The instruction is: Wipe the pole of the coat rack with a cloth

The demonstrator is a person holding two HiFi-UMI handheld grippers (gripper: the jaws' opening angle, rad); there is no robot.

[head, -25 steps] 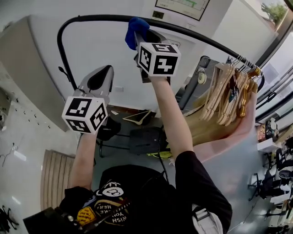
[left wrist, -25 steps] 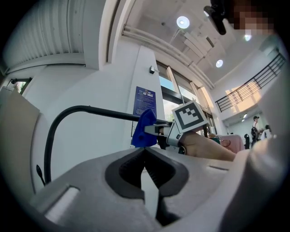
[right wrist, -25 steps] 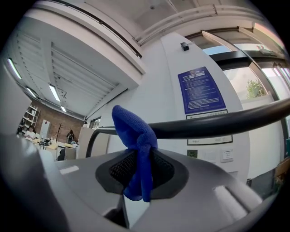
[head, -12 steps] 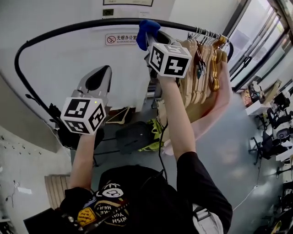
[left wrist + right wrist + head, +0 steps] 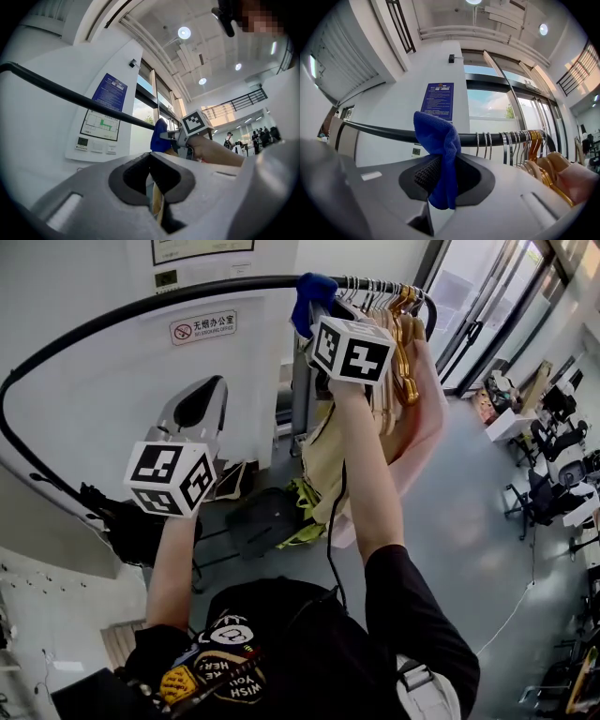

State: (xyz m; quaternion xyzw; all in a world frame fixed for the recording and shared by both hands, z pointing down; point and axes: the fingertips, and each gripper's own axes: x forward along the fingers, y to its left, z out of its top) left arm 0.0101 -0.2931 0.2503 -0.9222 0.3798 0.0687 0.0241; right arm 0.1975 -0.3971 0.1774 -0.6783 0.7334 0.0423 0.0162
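Note:
The black pole (image 5: 141,307) of the coat rack curves across the top of the head view. My right gripper (image 5: 319,307) is raised to it and shut on a blue cloth (image 5: 312,292) that presses against the pole (image 5: 384,132). In the right gripper view the blue cloth (image 5: 439,154) hangs pinched between the jaws, folded over the bar. My left gripper (image 5: 200,409) is held lower and to the left, away from the pole, shut with nothing in it. From the left gripper view, the cloth (image 5: 161,136) and pole (image 5: 70,96) sit ahead.
Wooden hangers (image 5: 398,320) with metal hooks (image 5: 520,138) crowd the pole just right of the cloth, with pale garments (image 5: 422,418) below. A white wall with signs (image 5: 203,326) stands behind. Black bags (image 5: 262,517) lie on the floor; desks and chairs (image 5: 553,465) stand at right.
The right gripper has slid the blue cloth rightward along the pole, closer to the hangers. The head view has turned right with it. The left gripper stays where it was.

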